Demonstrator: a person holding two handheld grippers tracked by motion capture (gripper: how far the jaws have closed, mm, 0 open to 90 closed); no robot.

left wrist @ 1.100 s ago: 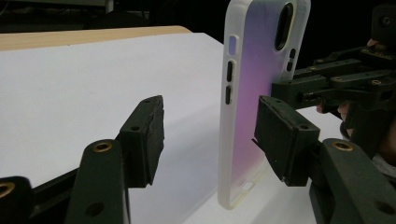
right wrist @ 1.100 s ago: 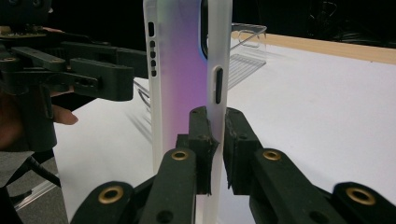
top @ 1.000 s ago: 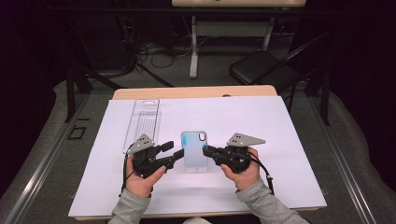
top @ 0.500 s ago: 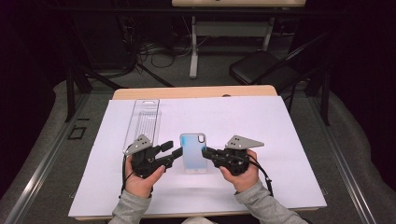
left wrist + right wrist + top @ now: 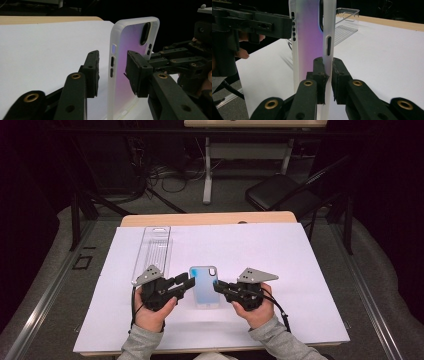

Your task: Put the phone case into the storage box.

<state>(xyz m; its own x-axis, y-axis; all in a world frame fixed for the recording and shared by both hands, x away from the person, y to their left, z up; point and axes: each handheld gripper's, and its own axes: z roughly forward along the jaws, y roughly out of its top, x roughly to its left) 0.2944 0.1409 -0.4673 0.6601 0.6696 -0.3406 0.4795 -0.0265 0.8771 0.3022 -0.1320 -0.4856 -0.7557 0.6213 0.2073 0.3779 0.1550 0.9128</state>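
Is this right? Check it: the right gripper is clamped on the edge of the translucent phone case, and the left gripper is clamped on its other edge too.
Not quite. The right gripper is clamped on the phone case edge, but the left gripper is not yet: the left gripper view shows its jaws, which have just been closing, astride the other edge with a gap at the left pad.

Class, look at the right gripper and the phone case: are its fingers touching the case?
Touching. In the right gripper view, the right gripper has its fingers clamped on the phone case side wall, with no gap visible.
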